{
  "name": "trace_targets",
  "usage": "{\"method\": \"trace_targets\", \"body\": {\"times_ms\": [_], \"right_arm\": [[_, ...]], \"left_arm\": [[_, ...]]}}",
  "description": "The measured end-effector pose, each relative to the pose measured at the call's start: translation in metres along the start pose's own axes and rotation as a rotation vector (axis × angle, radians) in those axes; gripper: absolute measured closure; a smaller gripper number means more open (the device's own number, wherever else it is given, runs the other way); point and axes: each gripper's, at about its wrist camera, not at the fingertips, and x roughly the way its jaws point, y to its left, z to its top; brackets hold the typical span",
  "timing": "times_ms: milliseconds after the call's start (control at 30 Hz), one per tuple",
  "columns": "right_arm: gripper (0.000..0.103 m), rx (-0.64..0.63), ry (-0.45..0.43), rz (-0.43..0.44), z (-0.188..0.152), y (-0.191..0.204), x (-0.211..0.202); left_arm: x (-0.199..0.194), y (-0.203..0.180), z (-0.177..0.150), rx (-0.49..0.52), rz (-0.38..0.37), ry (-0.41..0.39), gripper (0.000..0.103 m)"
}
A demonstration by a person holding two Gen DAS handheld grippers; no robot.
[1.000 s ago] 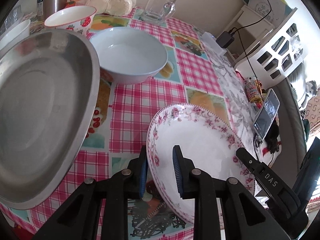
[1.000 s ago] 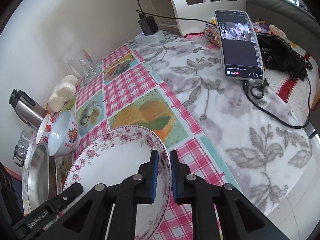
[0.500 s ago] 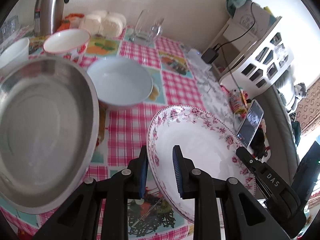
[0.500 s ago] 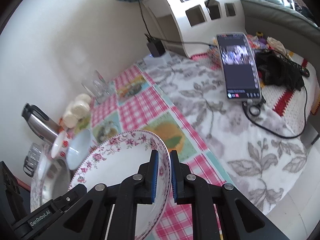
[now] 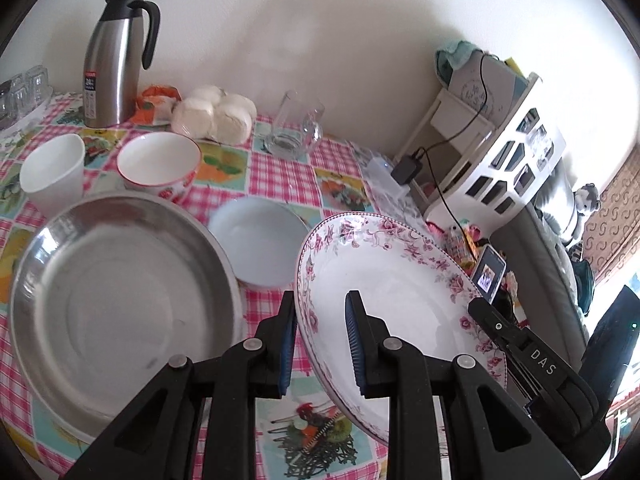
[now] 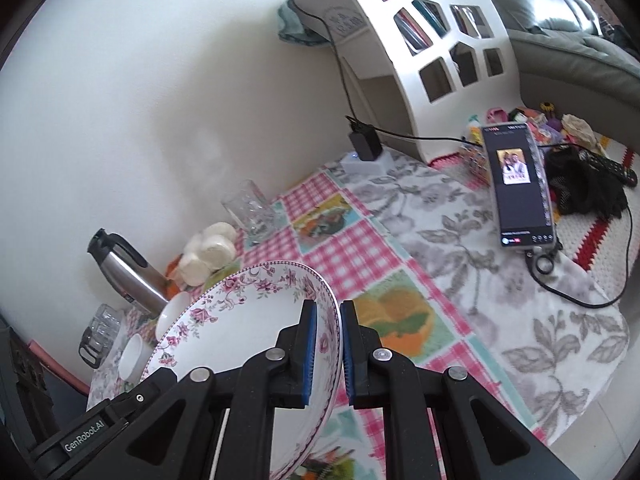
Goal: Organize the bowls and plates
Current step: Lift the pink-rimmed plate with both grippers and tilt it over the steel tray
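The floral plate (image 5: 396, 280) is up off the tabletop (image 5: 280, 168), carried between two grips: the left hand-held gripper (image 5: 320, 344) pinches its left rim and the right hand-held gripper (image 6: 325, 350) is clamped tight on the opposite rim. It hangs to the right of the steel basin (image 5: 120, 300), with the pale blue bowl (image 5: 260, 244) just beyond it

To my eye the sensible move is to carry it left and set it down into the basin. For that, both grips should travel together at one height, so the china is neither twisted nor pulled apart, and the near edge should be lowered gently before either lets go. The rim looks thin and glossy, so a slip is the main worry

The plate faces upward but tilted, its left rim riding higher than the middle, its far edge toward the wall. It is round, so no long axis; the line between the two grips runs left to right
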Motion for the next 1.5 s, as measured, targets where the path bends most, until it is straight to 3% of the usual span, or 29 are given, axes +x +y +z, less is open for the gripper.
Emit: {"method": "trace_targets", "body": {"times_ms": [1033, 1500], "right_arm": [[0.090, -0.108, 0.106, 0.103, -0.046, 0.131, 0.047], [0.090, -0.139, 0.218, 0.101, -0.082, 0.165, 0.082]], "left_arm": [[-0.057, 0.126, 0.040, -0.139, 0.076, -0.075, 0.078], [-0.048, 0.187, 0.040, -0.234, 0.133, -0.010, 0.078]]}}
